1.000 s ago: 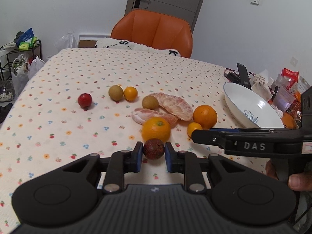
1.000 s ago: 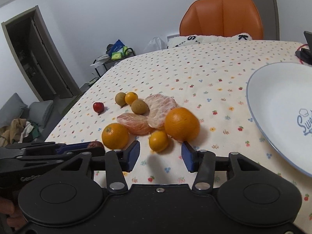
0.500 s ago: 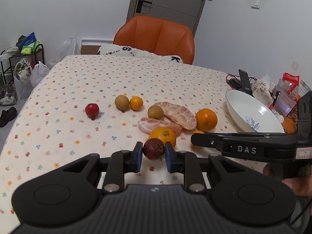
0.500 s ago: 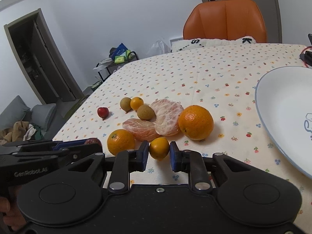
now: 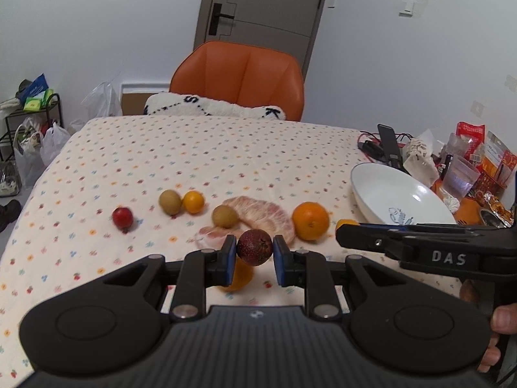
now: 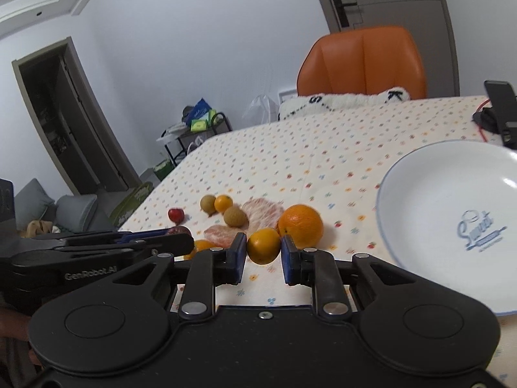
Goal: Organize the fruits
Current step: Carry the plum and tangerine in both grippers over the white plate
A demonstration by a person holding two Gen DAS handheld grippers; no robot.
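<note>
We have the left gripper [image 5: 254,256] clamped on a dark reddish-brown fruit [image 5: 255,247], its blue pads pressing the fruit from both sides, raised above the flowered tablecloth [image 5: 194,155]; the right gripper [image 6: 263,256] is closed the same way on a small orange citrus [image 6: 263,246], also held off the cloth. Beneath our left jaws an orange [image 5: 238,275] lies on the cloth, partly hidden by the fingers. The rest of the fruit sits in a loose row across the middle of the table: a small red fruit [image 5: 122,218] towards the left edge, then a brownish round fruit [image 5: 170,202] touching a little orange one [image 5: 193,202], another brownish fruit [image 5: 225,216] against the peeled pomelo segments [image 5: 265,215], and a large orange [image 5: 310,220] just beside them. The white bowl [image 5: 381,190] stands empty near the right edge of the table, with packets and cups [image 5: 460,174] crowded behind it. An orange chair [image 5: 239,84] stands at the far edge, a white cushion [image 5: 213,106] in front of it
</note>
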